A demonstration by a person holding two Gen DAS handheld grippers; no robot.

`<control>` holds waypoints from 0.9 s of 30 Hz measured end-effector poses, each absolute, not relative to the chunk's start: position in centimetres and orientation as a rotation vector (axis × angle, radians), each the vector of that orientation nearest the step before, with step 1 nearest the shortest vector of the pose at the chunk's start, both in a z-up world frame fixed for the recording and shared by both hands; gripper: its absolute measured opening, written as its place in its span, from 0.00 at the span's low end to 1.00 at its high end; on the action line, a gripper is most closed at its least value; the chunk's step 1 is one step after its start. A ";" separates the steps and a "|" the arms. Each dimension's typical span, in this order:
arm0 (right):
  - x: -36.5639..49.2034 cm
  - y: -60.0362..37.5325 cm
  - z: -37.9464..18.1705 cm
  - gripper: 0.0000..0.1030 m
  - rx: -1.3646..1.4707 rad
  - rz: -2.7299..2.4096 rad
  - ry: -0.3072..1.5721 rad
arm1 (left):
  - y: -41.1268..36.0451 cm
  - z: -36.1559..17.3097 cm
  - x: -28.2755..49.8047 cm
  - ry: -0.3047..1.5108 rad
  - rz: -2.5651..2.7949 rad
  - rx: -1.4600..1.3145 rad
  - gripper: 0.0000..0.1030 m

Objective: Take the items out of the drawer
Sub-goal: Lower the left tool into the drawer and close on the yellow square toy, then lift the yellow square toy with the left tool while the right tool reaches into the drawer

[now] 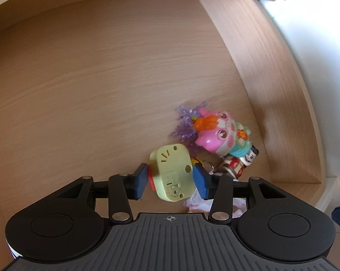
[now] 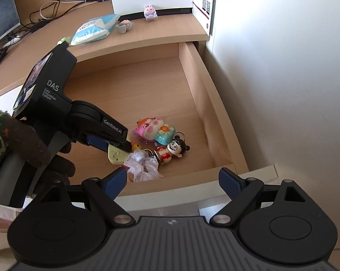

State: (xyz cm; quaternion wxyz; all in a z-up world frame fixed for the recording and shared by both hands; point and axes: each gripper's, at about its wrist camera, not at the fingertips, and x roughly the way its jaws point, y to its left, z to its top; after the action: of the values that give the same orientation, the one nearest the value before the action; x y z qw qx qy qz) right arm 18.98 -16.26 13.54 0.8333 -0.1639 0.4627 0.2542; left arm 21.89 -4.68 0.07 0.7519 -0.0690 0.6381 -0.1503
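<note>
Drawer (image 2: pixel 199 85) seen as matt pale wood-grain; pink toy (image 1: pixel 215 135) glossy plastic; glove (image 2: pixel 34 149) rough knitted.

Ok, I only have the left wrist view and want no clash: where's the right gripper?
Observer: The right gripper hangs by the drawer's front rim, jaws wide, nothing between them.
Operator: Anything on the desk?
Observer: On the desk lie a blue-white packet, a purple figure and a grey one.
Operator: The white stuff low in my view?
Observer: A crumpled wrapper, beside the doll.
</note>
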 end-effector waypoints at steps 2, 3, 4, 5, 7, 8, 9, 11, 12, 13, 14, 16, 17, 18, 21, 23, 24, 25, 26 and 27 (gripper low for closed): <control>18.8 -16.4 13.5 0.87 -0.352 0.533 0.981 | -5.1 0.0 21.9 1.396 -0.332 -0.138 0.48; 18.7 -16.4 13.4 0.87 -0.355 0.529 0.981 | -5.3 -0.3 21.9 1.403 -0.329 -0.125 0.48; 18.6 -16.5 13.5 0.87 -0.358 0.526 0.980 | -5.4 -0.4 21.8 1.400 -0.330 -0.124 0.51; 18.5 -16.5 13.5 0.87 -0.361 0.523 0.980 | -5.4 -0.5 21.8 1.396 -0.332 -0.128 0.51; 18.3 -16.7 13.6 0.87 -0.364 0.516 0.978 | -5.5 -0.4 21.7 1.390 -0.338 -0.130 0.50; 18.2 -16.8 13.7 0.87 -0.365 0.511 0.976 | -5.5 -0.3 21.6 1.380 -0.343 -0.125 0.47; 18.2 -16.9 13.8 0.87 -0.365 0.508 0.975 | -5.4 -0.2 21.6 1.373 -0.359 -0.117 0.45; 18.2 -17.1 14.0 0.87 -0.362 0.507 0.977 | -4.9 0.1 21.4 1.369 -0.377 -0.117 0.43; 18.2 -17.1 14.1 0.87 -0.358 0.511 0.979 | -4.3 0.4 21.2 1.362 -0.375 -0.135 0.43; 18.4 -17.0 14.2 0.87 -0.353 0.518 0.981 | -3.4 0.9 21.0 1.351 -0.379 -0.158 0.42; 18.7 -17.0 14.3 0.87 -0.347 0.527 0.983 | -2.5 1.4 20.7 1.340 -0.389 -0.181 0.41; 19.3 -16.7 14.6 0.87 -0.327 0.546 0.987 | -0.3 2.5 19.9 1.329 -0.384 -0.213 0.41; 19.7 -16.4 14.7 0.87 -0.317 0.556 0.991 | 0.9 3.0 19.5 1.324 -0.377 -0.223 0.41; 20.1 -16.1 14.7 0.87 -0.308 0.566 0.997 | 2.1 3.6 19.0 1.315 -0.370 -0.230 0.41; 21.6 -14.8 14.4 0.90 -0.288 0.602 1.027 | 5.6 5.2 18.4 1.299 -0.335 -0.239 0.41; 22.7 -13.6 13.6 0.96 -0.287 0.619 1.070 | 7.7 6.1 17.8 1.290 -0.308 -0.257 0.41; 23.2 -12.9 13.2 0.96 -0.292 0.627 1.100 | 8.7 6.5 17.3 1.281 -0.296 -0.274 0.41; 23.5 -12.2 12.8 0.96 -0.295 0.633 1.119 | 9.4 6.8 16.9 1.273 -0.288 -0.291 0.41; 23.8 -11.5 12.5 0.96 -0.301 0.646 1.140 | 10.2 7.1 16.7 1.267 -0.282 -0.305 0.41; 23.9 -10.8 12.1 0.96 -0.309 0.665 1.161 | 10.1 7.5 16.4 1.260 -0.276 -0.319 0.41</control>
State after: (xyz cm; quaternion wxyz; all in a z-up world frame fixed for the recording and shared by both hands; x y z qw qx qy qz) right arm 23.92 -10.78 12.11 0.7735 -0.1427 0.5358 0.3070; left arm 16.36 10.05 7.52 0.7872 -0.1481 0.5848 -0.1278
